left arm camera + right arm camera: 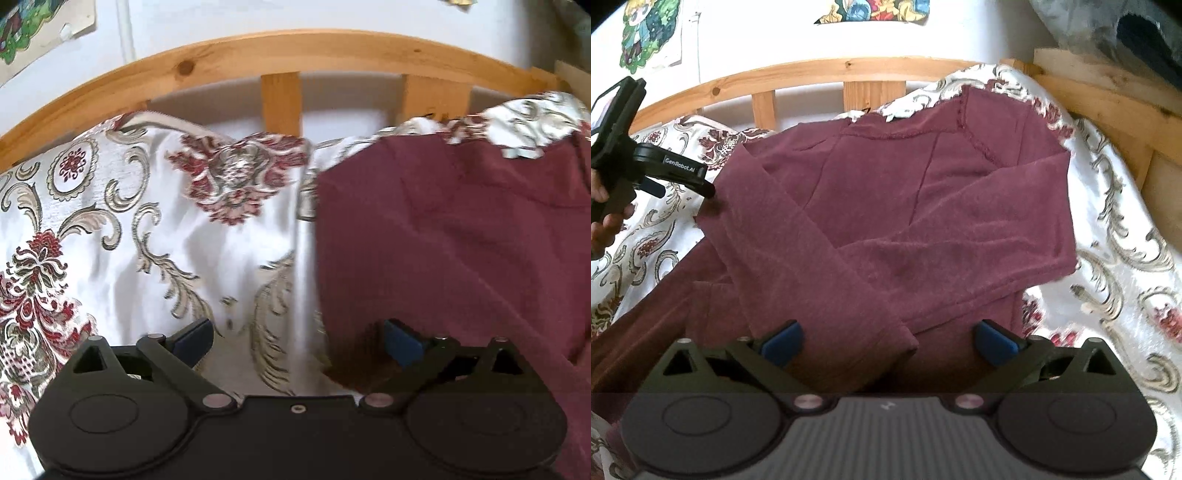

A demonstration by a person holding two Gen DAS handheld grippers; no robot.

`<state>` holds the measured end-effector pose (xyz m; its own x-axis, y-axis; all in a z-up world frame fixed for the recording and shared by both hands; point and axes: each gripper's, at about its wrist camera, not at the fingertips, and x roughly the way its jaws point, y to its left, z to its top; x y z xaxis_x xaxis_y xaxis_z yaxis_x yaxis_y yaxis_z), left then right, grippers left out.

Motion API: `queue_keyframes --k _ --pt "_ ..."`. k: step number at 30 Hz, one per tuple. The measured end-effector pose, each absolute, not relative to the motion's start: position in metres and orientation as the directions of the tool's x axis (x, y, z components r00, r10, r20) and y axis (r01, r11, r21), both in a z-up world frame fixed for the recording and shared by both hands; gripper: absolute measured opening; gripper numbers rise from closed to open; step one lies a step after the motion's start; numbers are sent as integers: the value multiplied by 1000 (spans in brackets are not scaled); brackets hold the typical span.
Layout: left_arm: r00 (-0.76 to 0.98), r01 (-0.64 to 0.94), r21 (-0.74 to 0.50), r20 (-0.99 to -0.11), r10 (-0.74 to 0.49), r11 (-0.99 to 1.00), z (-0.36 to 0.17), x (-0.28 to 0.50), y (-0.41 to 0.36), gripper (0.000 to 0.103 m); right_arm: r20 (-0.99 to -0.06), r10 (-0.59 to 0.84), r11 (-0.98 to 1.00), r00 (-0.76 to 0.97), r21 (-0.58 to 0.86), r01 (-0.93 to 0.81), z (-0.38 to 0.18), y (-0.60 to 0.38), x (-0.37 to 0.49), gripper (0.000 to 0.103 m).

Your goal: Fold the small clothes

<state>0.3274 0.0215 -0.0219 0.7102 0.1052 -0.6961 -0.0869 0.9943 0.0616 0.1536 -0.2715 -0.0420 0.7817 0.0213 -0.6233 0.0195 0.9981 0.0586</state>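
Both grippers (888, 341) gape empty over maroon top (886, 206).

Light: bright soft daylight, washed-out whites on the bedspread (110, 240).
Shadows: dark under the gripper bodies.
Blur: left wrist view smeared, right wrist sharper.
Edges: bed rail (812, 74) bends, corners dark.

The top's (886, 206) near hem lies hidden behind the right claw (888, 345), and the hand (605, 218) holding the left claw (685, 188) is cut off by the left edge.
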Motion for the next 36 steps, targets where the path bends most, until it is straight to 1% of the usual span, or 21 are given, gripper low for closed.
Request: queue_keyframes --k 5,9,12,15,18,21,24,28,31,36 --pt "741 29 69 -671 25 997 -14 291 -9 101 -596 43 999 802 46 -19 -25 -267 142 103" --pt "737 131 69 -674 -50 989 -13 254 -24 102 -596 72 997 800 62 -44 -13 -264 132 103" --pt "734 190 42 -670 -114 981 -15 220 -22 102 -609 65 998 790 58 -37 -10 -263 119 103" --pt "726 241 54 -672 -143 969 -21 187 -18 102 -646 67 997 760 24 -68 -10 -261 99 103" --pt "714 298 97 -683 -155 950 -26 158 -13 102 -675 49 994 736 -36 -99 -8 -259 74 103" --pt "712 344 141 -684 -160 928 -29 132 -6 102 -691 44 991 721 -63 -121 -4 -255 54 103" --pt "708 381 145 -681 -187 913 -32 110 4 102 -712 35 985 701 -94 -145 -1 -248 43 103" --pt "690 425 177 -698 -191 888 -42 97 10 102 -745 -21 960 666 -200 -194 -10 -229 31 103" --pt "678 450 218 -714 -173 866 -52 93 9 102 -778 -93 933 621 -286 -218 -23 -221 29 103" --pt "646 481 243 -747 -153 843 -68 93 6 102 -816 -156 914 556 -333 -233 -41 -217 39 103"
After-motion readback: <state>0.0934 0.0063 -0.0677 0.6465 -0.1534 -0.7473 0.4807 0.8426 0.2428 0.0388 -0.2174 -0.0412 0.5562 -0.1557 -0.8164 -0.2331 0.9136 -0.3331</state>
